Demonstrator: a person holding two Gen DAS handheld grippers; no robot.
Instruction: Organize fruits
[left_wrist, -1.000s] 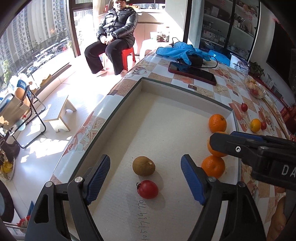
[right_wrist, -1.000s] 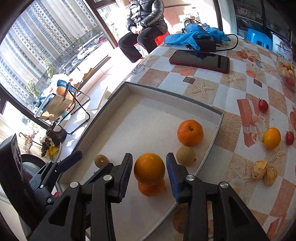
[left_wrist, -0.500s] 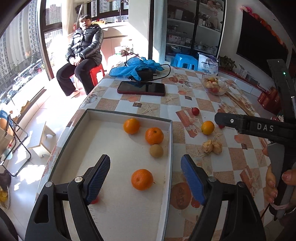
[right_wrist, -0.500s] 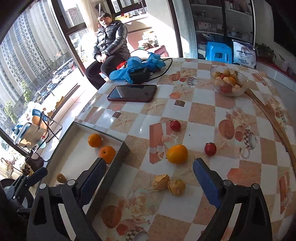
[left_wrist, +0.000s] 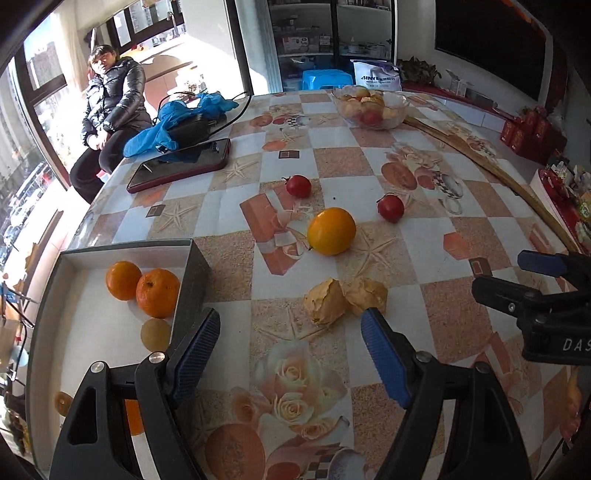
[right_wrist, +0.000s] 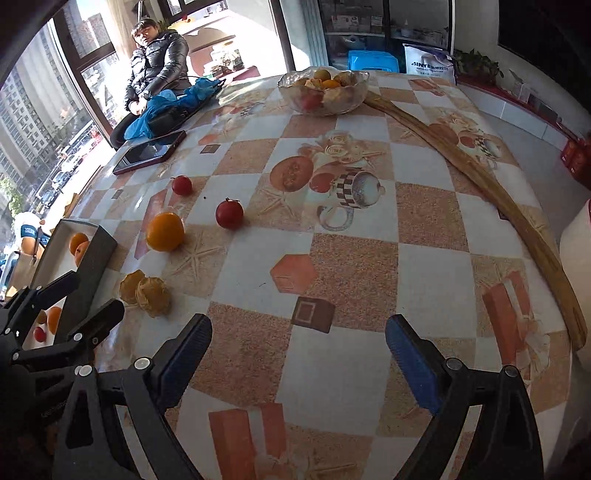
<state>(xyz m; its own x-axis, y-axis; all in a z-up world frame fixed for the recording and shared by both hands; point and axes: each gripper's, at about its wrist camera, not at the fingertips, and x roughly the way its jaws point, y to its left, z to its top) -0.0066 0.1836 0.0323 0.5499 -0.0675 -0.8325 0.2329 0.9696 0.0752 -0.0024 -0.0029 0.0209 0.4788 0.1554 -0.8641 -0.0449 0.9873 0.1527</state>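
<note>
Left hand-held gripper (left_wrist: 290, 341): jaws released, nothing btwn them. Tray (left_wrist: 195, 273) sits to its left w/ two oranges (left_wrist: 142, 286) and a pale round fruit (left_wrist: 156, 334) already in. Just ahead of its tips are two husked fruits (left_wrist: 345, 299); farther ahead a yellow-orange fruit (left_wrist: 331, 230), beyond that two small red fruits (left_wrist: 390, 207).

Right hand-held gripper (right_wrist: 298, 349): its jaws have just been opening, now wide and empty, over bare desk (right_wrist: 354, 273). The loose fruit all lies off to its left; glass bowl (right_wrist: 323, 90) far ahead.

I judge I'm btwn drops, reaching for the next loose piece. Next move prob: centre left jaws over a husked fruit, lower, close gently, since husk looks fragile, then carry to tray.
</note>
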